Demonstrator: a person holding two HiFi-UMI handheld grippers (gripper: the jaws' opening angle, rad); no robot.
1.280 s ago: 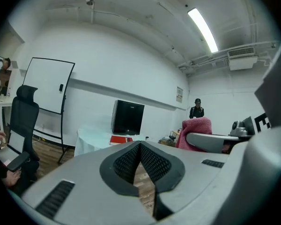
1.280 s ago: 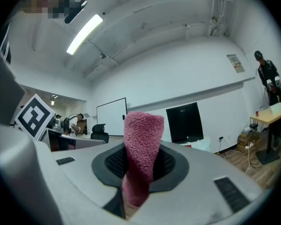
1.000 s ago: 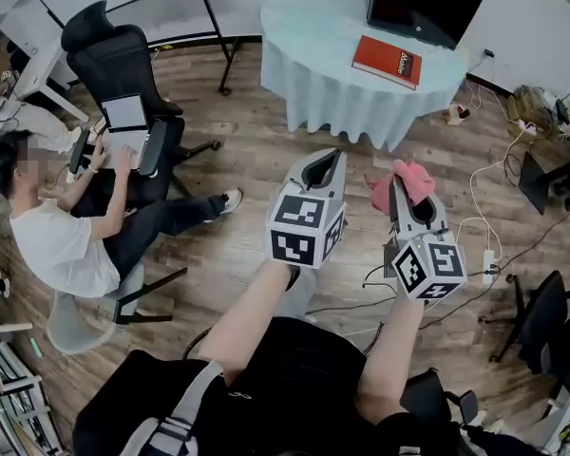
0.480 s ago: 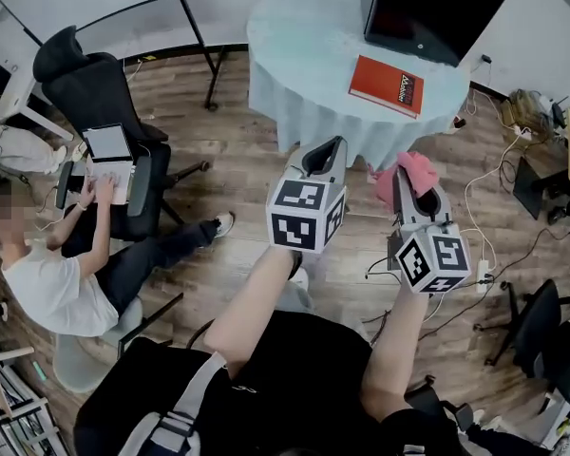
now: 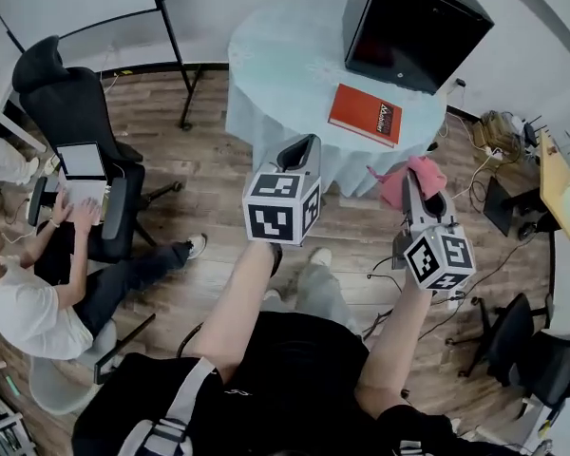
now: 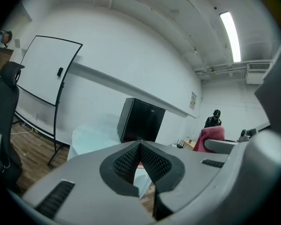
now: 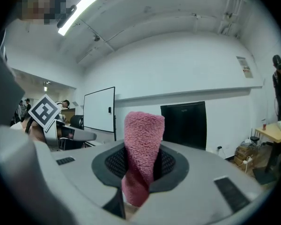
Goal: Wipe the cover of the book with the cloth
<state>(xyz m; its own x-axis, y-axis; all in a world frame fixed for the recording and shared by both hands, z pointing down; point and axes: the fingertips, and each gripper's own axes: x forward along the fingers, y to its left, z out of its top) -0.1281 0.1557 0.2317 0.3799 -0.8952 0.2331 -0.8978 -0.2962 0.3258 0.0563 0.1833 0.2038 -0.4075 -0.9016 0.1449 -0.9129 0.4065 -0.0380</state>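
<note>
A red book (image 5: 366, 114) lies on a round table with a pale blue cloth (image 5: 275, 65), in front of a black box-like monitor (image 5: 413, 27). My left gripper (image 5: 299, 150) hovers over the floor just short of the table's front edge; its jaws (image 6: 140, 149) are shut with nothing between them. To its right, my right gripper (image 5: 415, 186) is shut on a pink terry cloth (image 5: 410, 179), which sticks up between the pads (image 7: 141, 146). The monitor (image 6: 140, 121) and table show ahead in the left gripper view.
A seated person with a laptop (image 5: 38, 283) is at the left, beside a black office chair (image 5: 66, 103). A whiteboard stand (image 5: 171, 55) is behind the table's left. Cables (image 5: 484, 226), a desk (image 5: 556, 174) and another chair (image 5: 522, 350) are at the right.
The head view has advanced toward the table, so the book and table are nearer and lower in frame. Both grippers keep their hold and pose; the seated person slid left.
</note>
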